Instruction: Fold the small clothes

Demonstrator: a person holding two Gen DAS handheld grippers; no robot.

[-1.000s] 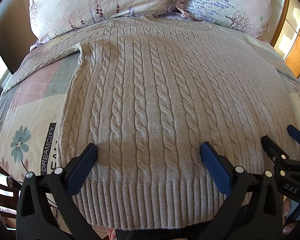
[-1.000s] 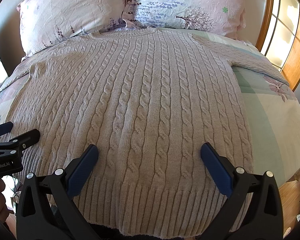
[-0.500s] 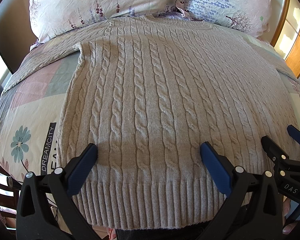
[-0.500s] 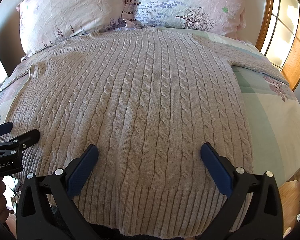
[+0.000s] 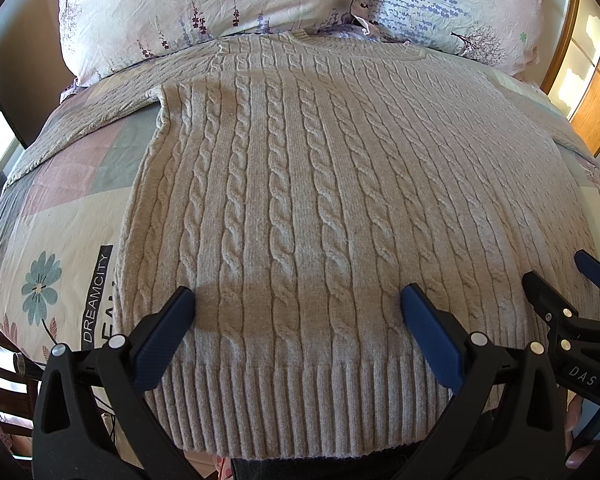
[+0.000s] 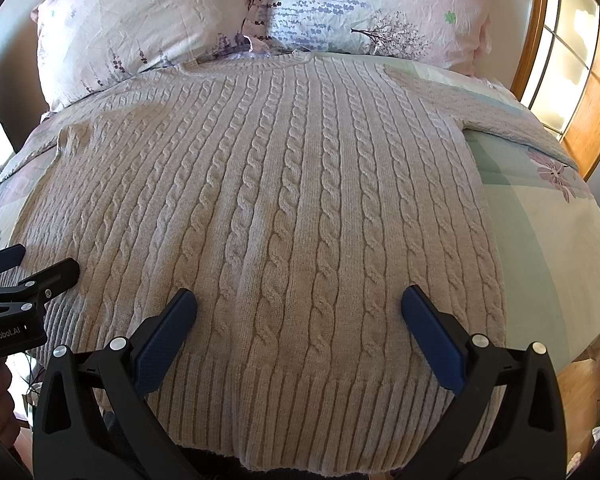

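Note:
A beige cable-knit sweater (image 5: 300,200) lies flat and spread out on the bed, collar toward the pillows, ribbed hem nearest me; it also shows in the right wrist view (image 6: 284,208). Its sleeves stretch out to both sides. My left gripper (image 5: 298,312) is open and empty, hovering over the left part of the hem. My right gripper (image 6: 299,312) is open and empty over the right part of the hem. Each gripper shows at the edge of the other's view, the right gripper (image 5: 560,284) at far right and the left gripper (image 6: 40,264) at far left.
Two floral pillows (image 5: 204,4) (image 6: 372,4) lie at the head of the bed. The patterned bedsheet (image 5: 60,240) shows on both sides of the sweater. A wooden window frame (image 6: 580,80) stands at right. The bed's edge drops off near me and at right.

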